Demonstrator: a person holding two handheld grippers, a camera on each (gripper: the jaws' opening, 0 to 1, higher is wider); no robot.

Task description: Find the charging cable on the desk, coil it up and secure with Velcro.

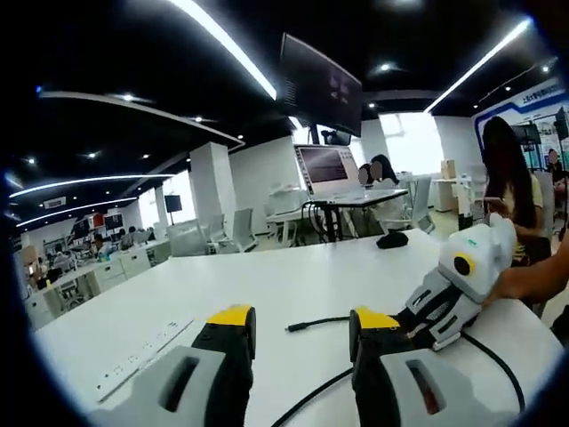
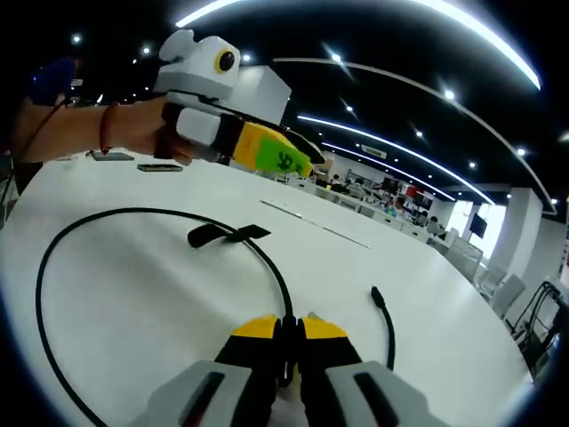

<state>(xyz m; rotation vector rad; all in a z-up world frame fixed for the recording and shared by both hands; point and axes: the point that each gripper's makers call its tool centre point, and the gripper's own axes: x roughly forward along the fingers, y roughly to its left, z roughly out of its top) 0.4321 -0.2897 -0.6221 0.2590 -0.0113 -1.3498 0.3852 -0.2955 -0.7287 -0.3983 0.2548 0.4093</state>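
The thin black charging cable [image 2: 53,258] lies looped across the white surface [image 2: 160,311], light and floppy, the right gripper [image 2: 291,334] jaws clamped on it near its plug end, the left gripper [image 1: 298,325] jaws apart.

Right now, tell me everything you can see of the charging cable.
The charging cable is thin, black and rubbery-looking, lying on the white desk in one wide open loop, not yet coiled. A black Velcro strap sits on it at the loop's far side, its ends loose. The right gripper is shut on the cable where the loop nears it. One plug end lies free on the desk beside that gripper; the left gripper view shows it too.
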